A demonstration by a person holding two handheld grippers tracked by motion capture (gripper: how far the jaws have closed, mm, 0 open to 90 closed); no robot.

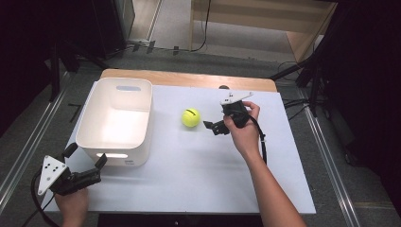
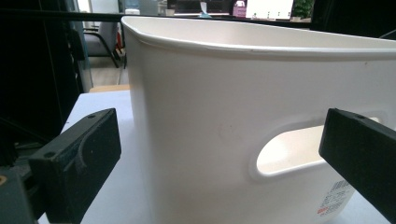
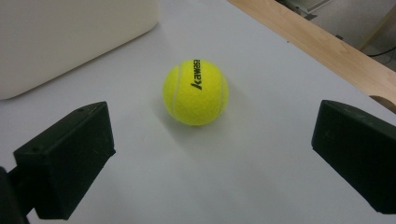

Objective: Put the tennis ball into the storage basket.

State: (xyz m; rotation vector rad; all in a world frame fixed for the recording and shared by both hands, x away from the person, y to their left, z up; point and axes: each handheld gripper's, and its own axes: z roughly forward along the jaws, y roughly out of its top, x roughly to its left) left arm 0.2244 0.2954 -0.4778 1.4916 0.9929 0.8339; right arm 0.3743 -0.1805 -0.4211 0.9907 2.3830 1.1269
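Observation:
A yellow tennis ball [image 1: 190,117] [image 3: 196,92] with black lettering lies on the white table top, right of a white plastic bin [image 1: 146,120] [image 2: 210,93]. My right gripper [image 1: 213,127] [image 3: 210,140] is open just right of the ball, jaws pointing at it from a short distance and not touching it. My left gripper [image 1: 86,155] [image 2: 224,149] is open at the bin's near left corner, facing the wall with the oval handle hole [image 2: 289,151]. Nothing is between its jaws. The bin's inside looks empty in the high view.
The white table top [image 1: 198,165] has a wooden strip [image 1: 189,78] [image 3: 327,46] along its far edge. A corner of the bin [image 3: 70,37] sits behind and left of the ball in the right gripper view. Dark stands and cables surround the table.

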